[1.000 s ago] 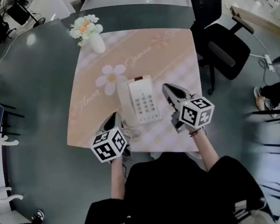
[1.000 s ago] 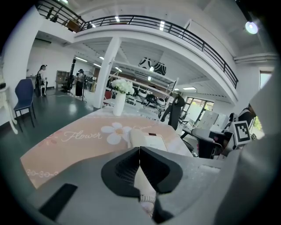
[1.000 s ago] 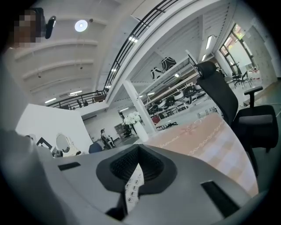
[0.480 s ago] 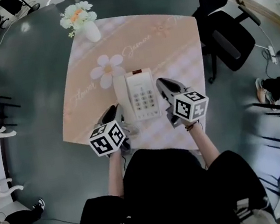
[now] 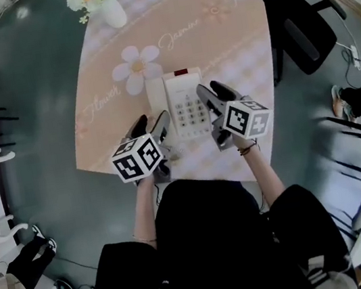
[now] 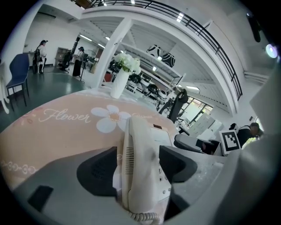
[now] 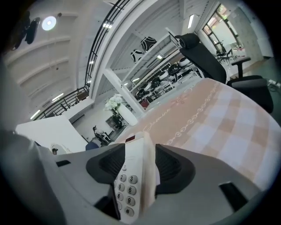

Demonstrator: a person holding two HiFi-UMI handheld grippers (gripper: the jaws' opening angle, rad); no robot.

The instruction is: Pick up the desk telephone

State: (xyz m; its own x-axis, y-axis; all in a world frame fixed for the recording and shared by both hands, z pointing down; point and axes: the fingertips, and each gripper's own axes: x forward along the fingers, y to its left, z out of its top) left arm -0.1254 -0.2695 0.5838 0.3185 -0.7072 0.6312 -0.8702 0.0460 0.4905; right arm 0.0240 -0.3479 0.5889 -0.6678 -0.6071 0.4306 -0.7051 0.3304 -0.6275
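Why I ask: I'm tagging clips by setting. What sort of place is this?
Probably a big open-plan office or lab hall: a black swivel chair stands beside the table, a railed upper gallery runs overhead, and a desk telephone sits on the cloth.

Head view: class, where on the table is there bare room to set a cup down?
Free: the table's right side beyond the telephone; the strip between vase and telephone. Crowded: the near edge, where left gripper and right gripper, jaws just opened, straddle the telephone's two sides.
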